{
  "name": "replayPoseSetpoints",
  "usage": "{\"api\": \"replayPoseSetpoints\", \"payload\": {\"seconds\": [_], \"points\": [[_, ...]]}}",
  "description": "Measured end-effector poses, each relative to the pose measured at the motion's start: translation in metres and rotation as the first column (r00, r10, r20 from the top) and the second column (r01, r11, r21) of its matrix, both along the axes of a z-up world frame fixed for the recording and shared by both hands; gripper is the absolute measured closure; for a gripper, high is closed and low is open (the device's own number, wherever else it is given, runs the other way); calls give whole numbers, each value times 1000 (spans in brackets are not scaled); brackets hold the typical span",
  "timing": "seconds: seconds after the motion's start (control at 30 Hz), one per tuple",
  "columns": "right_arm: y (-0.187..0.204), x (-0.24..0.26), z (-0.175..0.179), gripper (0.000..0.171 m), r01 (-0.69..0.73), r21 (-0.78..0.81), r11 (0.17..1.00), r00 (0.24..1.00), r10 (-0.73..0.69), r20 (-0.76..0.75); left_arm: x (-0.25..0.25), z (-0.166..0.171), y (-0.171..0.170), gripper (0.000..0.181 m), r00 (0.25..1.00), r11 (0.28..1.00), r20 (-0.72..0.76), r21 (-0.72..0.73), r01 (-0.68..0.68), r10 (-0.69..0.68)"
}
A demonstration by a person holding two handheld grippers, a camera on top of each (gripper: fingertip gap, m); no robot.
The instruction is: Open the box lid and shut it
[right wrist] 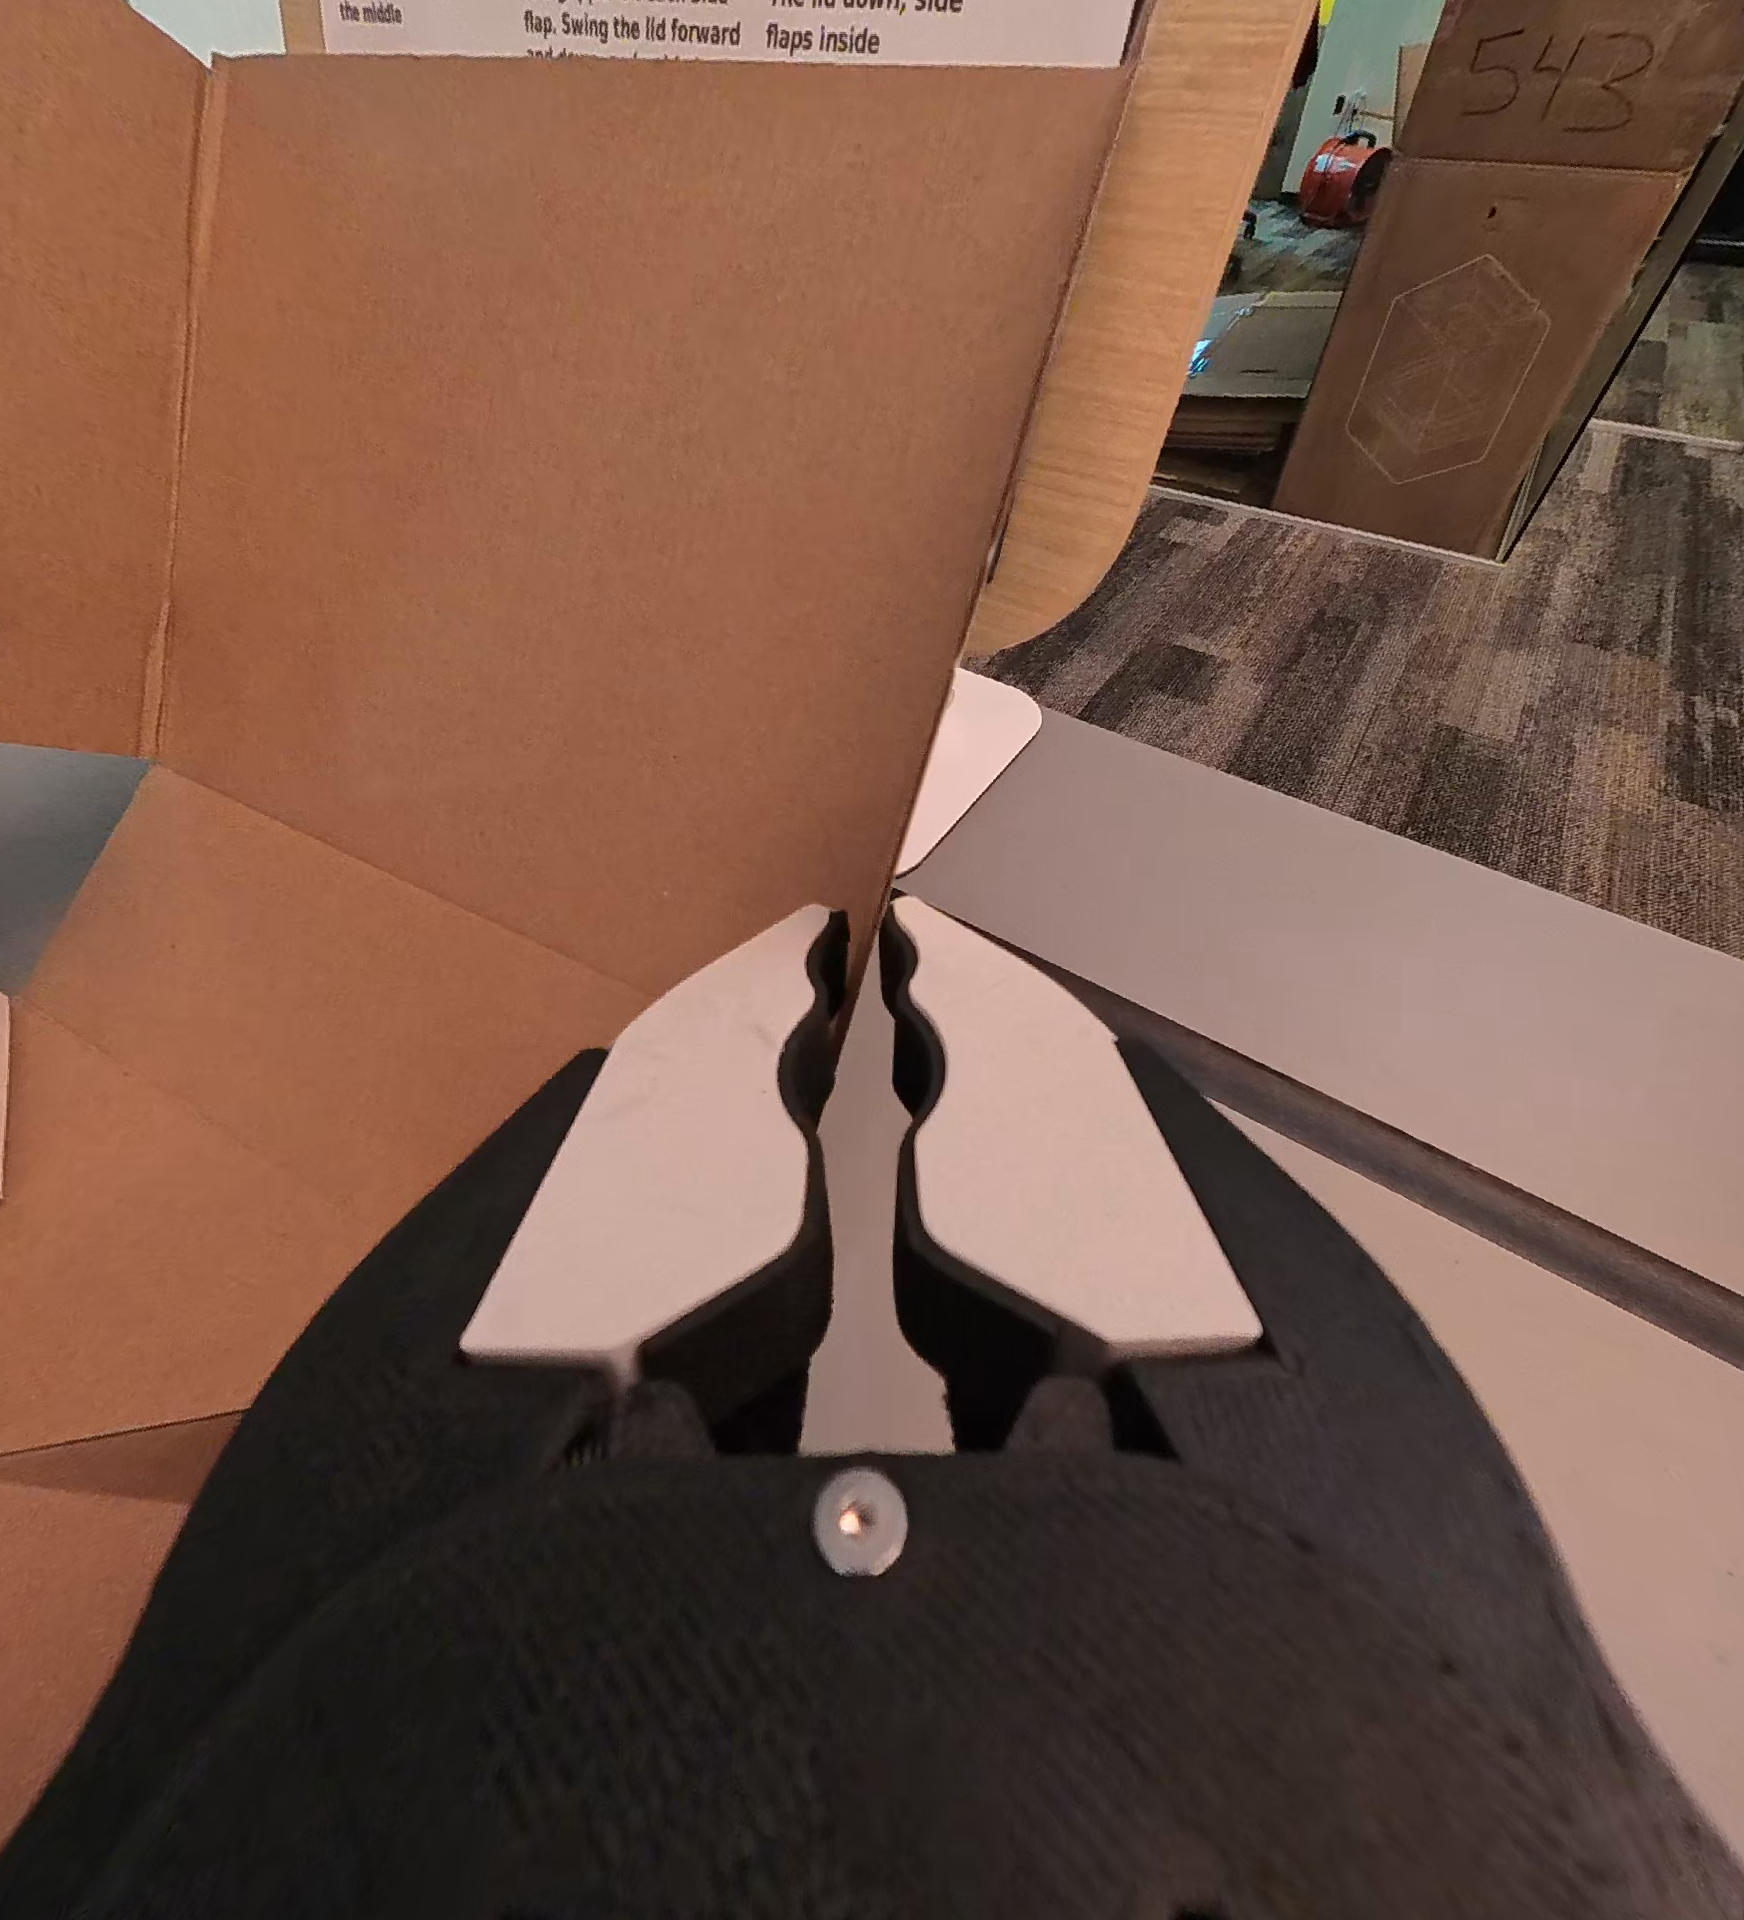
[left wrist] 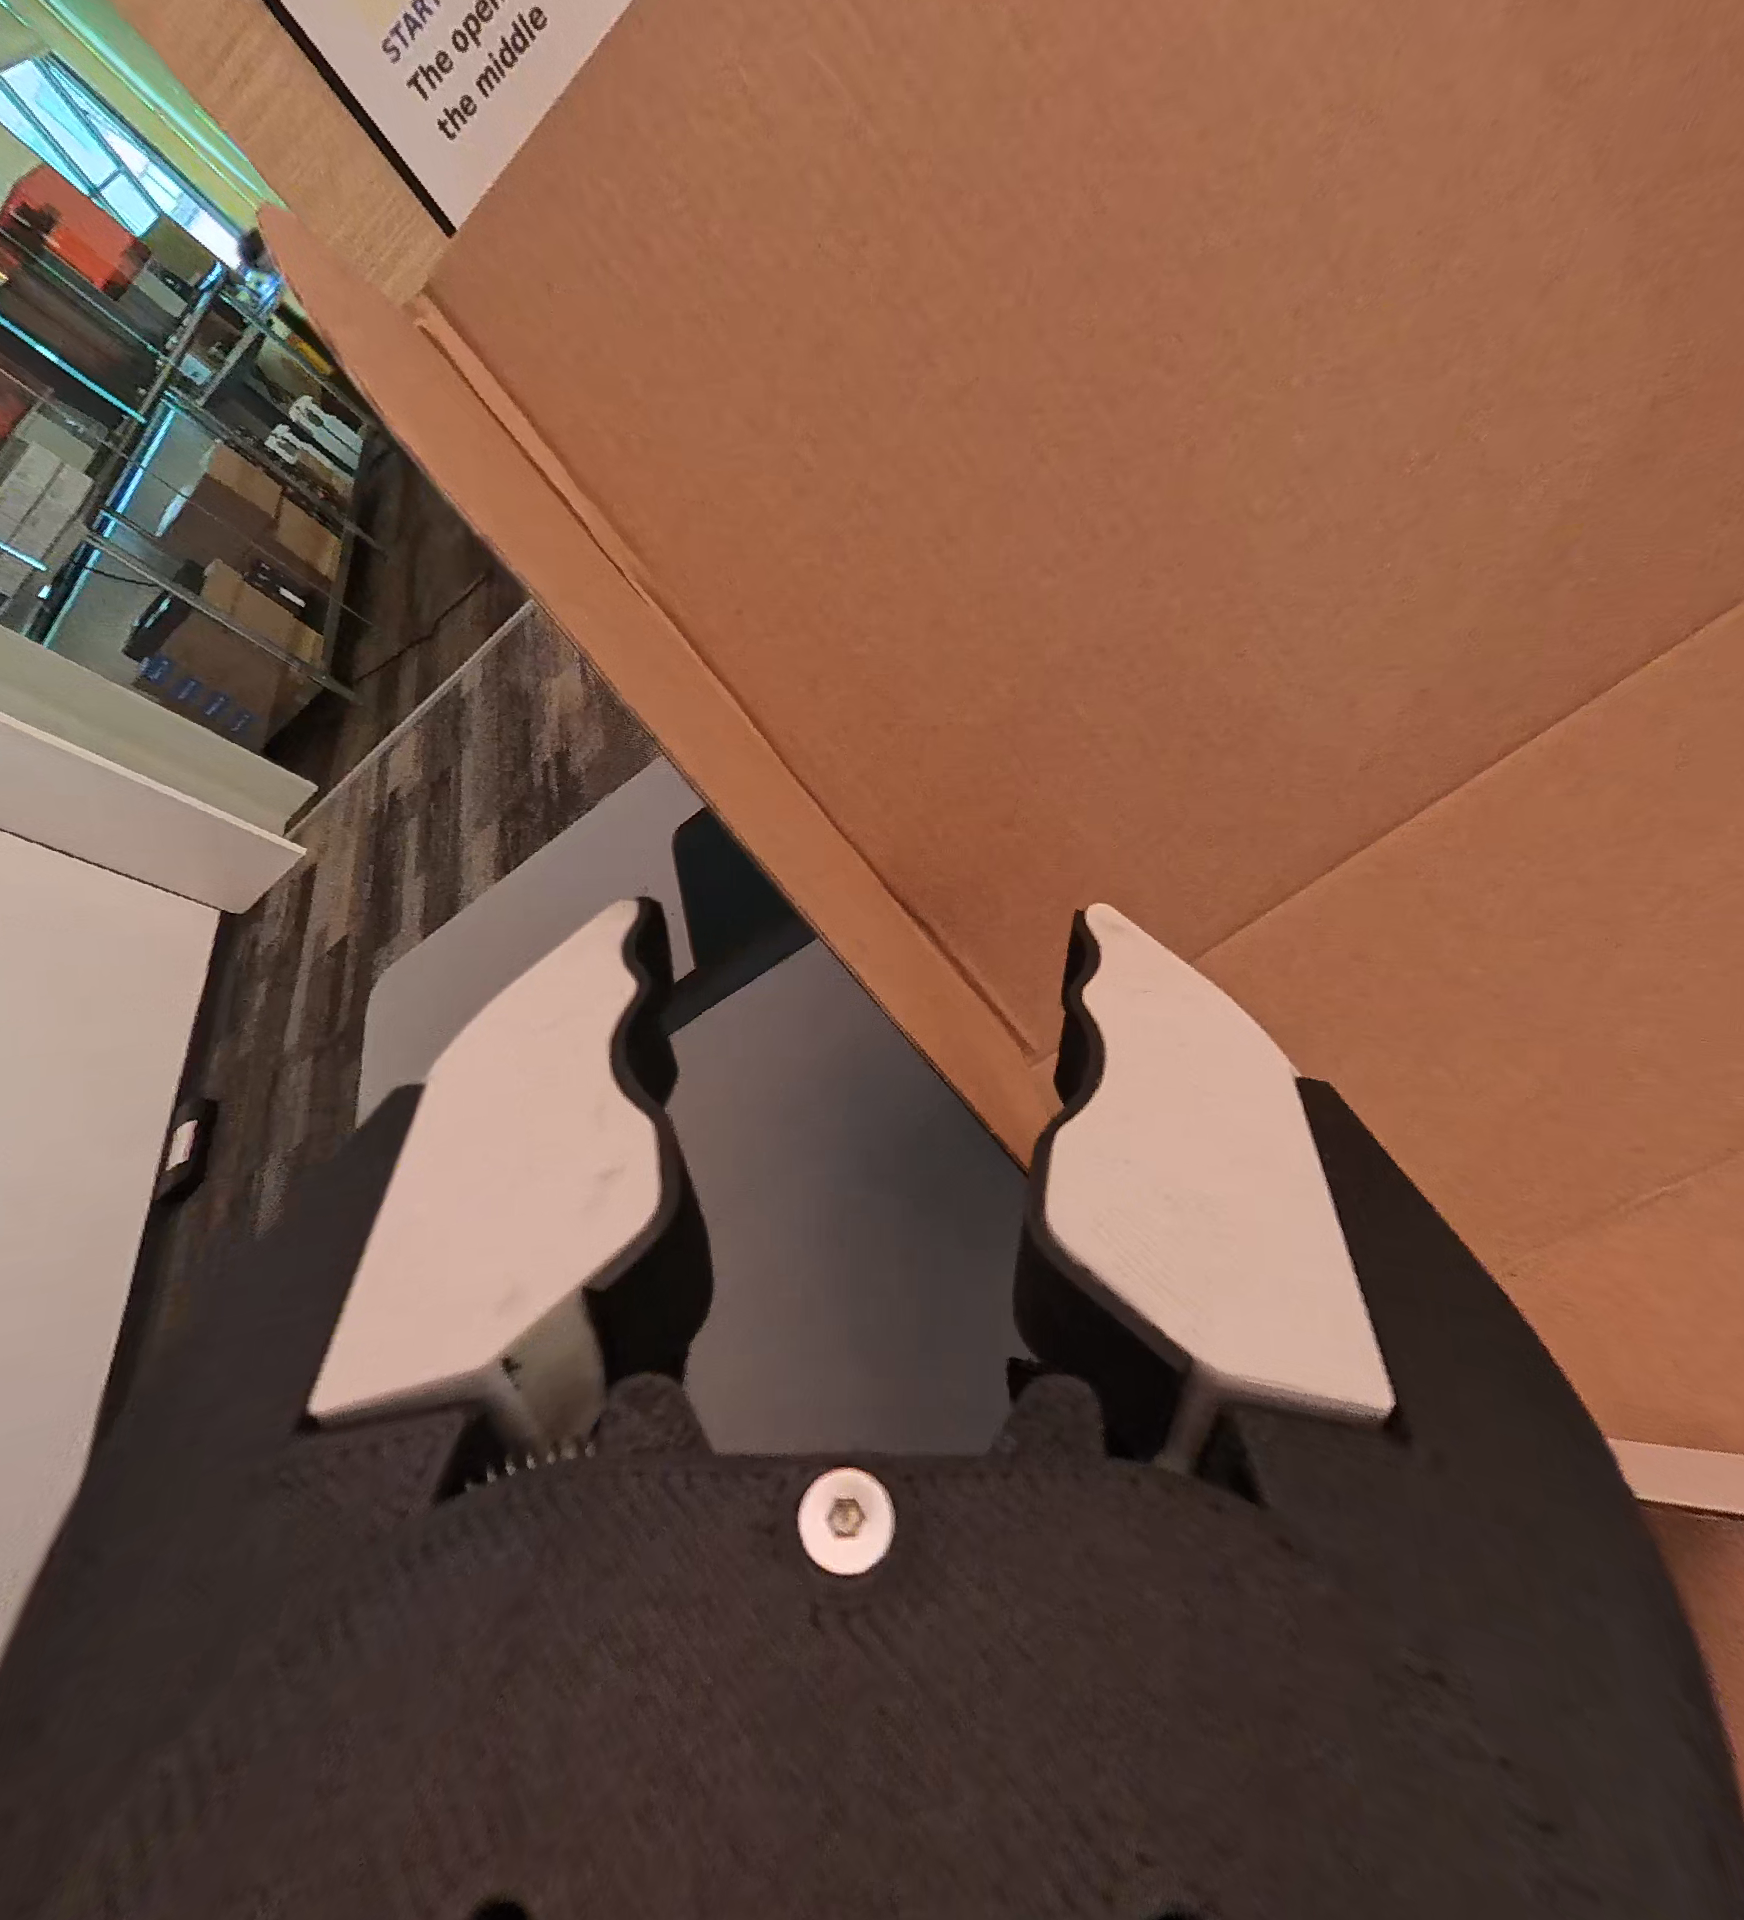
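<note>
A brown cardboard box stands open, its inside (right wrist: 255, 1018) showing at lower left in the right wrist view. A brown side flap (right wrist: 587, 499) rises upright there. My right gripper (right wrist: 863, 920) is shut on that flap's lower right edge, the thin cardboard pinched between the white fingers. In the left wrist view the box's cardboard (left wrist: 1055, 468) fills the upper right, its edge running diagonally. My left gripper (left wrist: 863, 914) is open, its right finger in front of the cardboard and its left finger clear of it. It grips nothing.
A white instruction sheet (right wrist: 722, 26) stands behind the box. The white outer wall of the box or table (right wrist: 1367, 966) runs to the right. Grey patterned carpet (right wrist: 1470, 644), a tall cardboard carton (right wrist: 1502, 291) and metal shelving with boxes (left wrist: 120, 468) lie beyond.
</note>
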State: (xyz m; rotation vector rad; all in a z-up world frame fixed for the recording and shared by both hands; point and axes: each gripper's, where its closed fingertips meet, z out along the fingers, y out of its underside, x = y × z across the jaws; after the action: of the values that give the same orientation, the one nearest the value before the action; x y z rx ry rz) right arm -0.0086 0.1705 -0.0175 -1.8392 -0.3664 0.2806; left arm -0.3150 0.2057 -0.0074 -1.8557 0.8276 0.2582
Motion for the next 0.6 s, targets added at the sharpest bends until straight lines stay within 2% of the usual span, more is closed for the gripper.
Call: {"api": "replayPoseSetpoints", "payload": {"seconds": [0.17, 0.37, 0.5, 0.6], "points": [[-1, 2, 0, 165, 3, 0, 1000, 1000, -3, 1, 7, -10, -3, 125, 989, 993, 143, -107, 55, -39], [-2, 3, 2, 166, 3, 2, 1000, 1000, -3, -1, 8, -23, -5, 152, 959, 965, 278, -234, 117, -49], [-4, 4, 3, 166, 2, 2, 1000, 1000, -2, 7, 0, -25, -3, 159, 948, 955, 317, -274, 113, -22], [-6, 5, 6, 166, -5, 7, 1000, 1000, 5, -2, -8, -25, -1, 154, 936, 949, 353, -298, 101, 11]]}}
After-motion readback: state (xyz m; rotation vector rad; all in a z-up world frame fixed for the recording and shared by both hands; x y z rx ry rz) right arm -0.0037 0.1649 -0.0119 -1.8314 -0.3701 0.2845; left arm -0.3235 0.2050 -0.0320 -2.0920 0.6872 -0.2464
